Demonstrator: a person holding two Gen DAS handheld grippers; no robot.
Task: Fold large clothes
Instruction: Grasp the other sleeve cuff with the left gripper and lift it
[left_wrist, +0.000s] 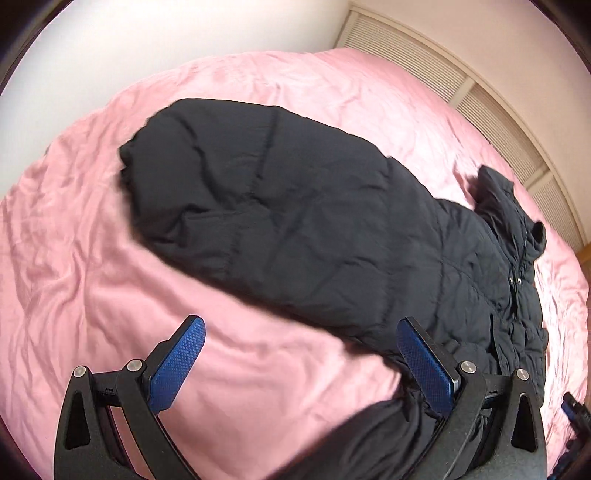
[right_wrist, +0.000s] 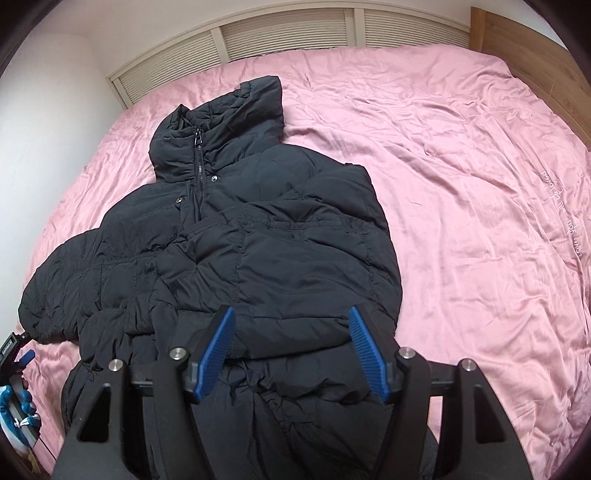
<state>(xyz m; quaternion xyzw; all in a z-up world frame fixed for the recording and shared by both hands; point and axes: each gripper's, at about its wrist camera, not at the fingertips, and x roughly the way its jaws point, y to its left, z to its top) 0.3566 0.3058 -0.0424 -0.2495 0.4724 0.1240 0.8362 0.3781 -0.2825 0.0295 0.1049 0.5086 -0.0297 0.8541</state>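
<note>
A black puffer jacket (right_wrist: 236, 236) lies front up on a pink bed sheet (right_wrist: 461, 184), collar and zip toward the headboard. One sleeve is folded across its chest; the other sleeve (left_wrist: 258, 206) stretches out over the sheet in the left wrist view. My left gripper (left_wrist: 301, 334) is open and empty above the sheet, its right finger at the sleeve's near edge. My right gripper (right_wrist: 291, 332) is open and empty, hovering over the jacket's lower part. The left gripper also shows at the left edge of the right wrist view (right_wrist: 14, 354).
The pink sheet (left_wrist: 92, 295) covers a wide bed. Slatted white panels (right_wrist: 288, 33) run behind the bed and a wooden headboard (right_wrist: 517, 40) stands at the far right. A white wall (left_wrist: 147, 44) borders the bed's side.
</note>
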